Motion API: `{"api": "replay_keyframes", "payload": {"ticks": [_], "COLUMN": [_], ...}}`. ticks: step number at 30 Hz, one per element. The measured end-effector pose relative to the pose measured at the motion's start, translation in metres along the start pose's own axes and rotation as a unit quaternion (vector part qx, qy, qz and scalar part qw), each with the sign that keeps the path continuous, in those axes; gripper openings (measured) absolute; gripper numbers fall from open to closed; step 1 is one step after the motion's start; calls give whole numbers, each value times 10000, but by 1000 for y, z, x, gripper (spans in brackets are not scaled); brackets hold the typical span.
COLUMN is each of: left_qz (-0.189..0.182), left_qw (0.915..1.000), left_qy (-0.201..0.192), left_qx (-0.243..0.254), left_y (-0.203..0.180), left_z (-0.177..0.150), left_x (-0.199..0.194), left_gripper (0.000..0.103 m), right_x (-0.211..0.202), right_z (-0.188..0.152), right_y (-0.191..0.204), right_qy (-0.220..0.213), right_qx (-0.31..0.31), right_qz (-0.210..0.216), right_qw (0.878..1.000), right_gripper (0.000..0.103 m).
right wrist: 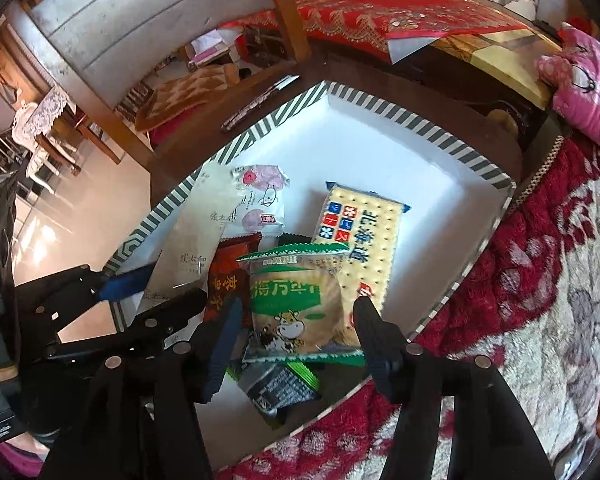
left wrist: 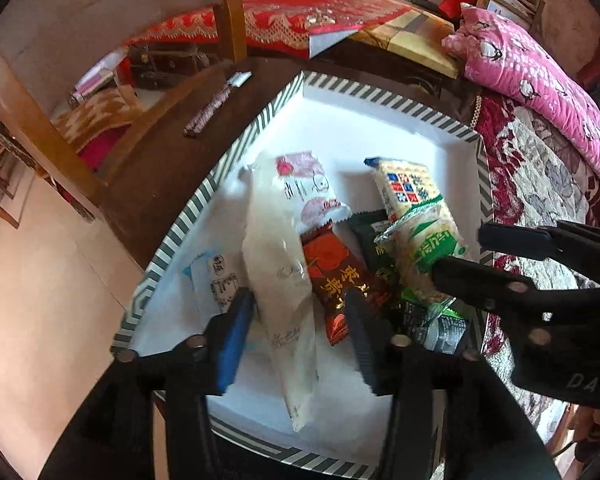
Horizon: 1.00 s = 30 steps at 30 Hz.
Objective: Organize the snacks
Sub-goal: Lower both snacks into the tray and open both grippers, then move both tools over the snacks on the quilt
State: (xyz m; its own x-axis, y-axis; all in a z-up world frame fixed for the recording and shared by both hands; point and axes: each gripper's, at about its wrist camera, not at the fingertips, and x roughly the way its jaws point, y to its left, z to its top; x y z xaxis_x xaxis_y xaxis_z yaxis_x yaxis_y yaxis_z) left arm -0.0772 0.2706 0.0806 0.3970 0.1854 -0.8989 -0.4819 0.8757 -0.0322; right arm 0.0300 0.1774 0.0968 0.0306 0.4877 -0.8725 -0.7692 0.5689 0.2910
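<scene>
A white box with a striped rim point(left wrist: 188, 216) point(right wrist: 380, 104) holds several snack packets. My left gripper point(left wrist: 296, 340) stands open over its near-left part. A long white packet point(left wrist: 276, 280) point(right wrist: 196, 240) lies loose between its fingers, with a red packet point(left wrist: 332, 268) point(right wrist: 228, 276) beside it. My right gripper point(right wrist: 296, 340) is open too, and straddles a green cow-print biscuit packet point(right wrist: 296, 304) point(left wrist: 432, 240) without pressing on it. Behind that lie a cracker packet with blue and red squares point(right wrist: 360, 232) point(left wrist: 404, 188) and a pink-and-white packet point(right wrist: 260, 196) point(left wrist: 312, 184). A black-and-green packet point(right wrist: 280, 388) lies underneath.
The box sits on a dark wooden table point(left wrist: 160, 168), where a long purple stick pack point(left wrist: 216, 104) point(right wrist: 256, 108) lies past its far-left corner. A red floral blanket point(right wrist: 540, 280) borders the box on the right, with a pink quilt point(left wrist: 540, 80) behind. Wooden chair legs point(left wrist: 228, 8) stand beyond.
</scene>
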Motion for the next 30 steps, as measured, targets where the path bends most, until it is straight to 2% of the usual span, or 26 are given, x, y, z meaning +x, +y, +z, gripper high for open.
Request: {"api": "replay_keyframes", "payload": {"ticks": [6,10,21,30], "left_qz": [-2,-59,-373,-678], "left_qw": [9997,9990,9953,9892], "left_qy": [-244,-393,-441,-374], "left_qx": [26,179,771,1245], "left_y": [-10,-29,-95,-156], "left_z": [1,2,-7,-18], "left_x": [-21,-32,-44,-45], "left_gripper": [69,73,75,75], "right_x": [-30,-49,-89,-119], "right_z": [-20,-37,-92,-132], "right_y": [-12,-26,-75,-114], "right_qy": [-194,-286,-421,-590], "right_qx": [135,286,905,1389], "right_qz": [-73,-136,-424,-688], "right_qw": [9997,9991,9941,9861], "right_gripper": [64,65,66,67]}}
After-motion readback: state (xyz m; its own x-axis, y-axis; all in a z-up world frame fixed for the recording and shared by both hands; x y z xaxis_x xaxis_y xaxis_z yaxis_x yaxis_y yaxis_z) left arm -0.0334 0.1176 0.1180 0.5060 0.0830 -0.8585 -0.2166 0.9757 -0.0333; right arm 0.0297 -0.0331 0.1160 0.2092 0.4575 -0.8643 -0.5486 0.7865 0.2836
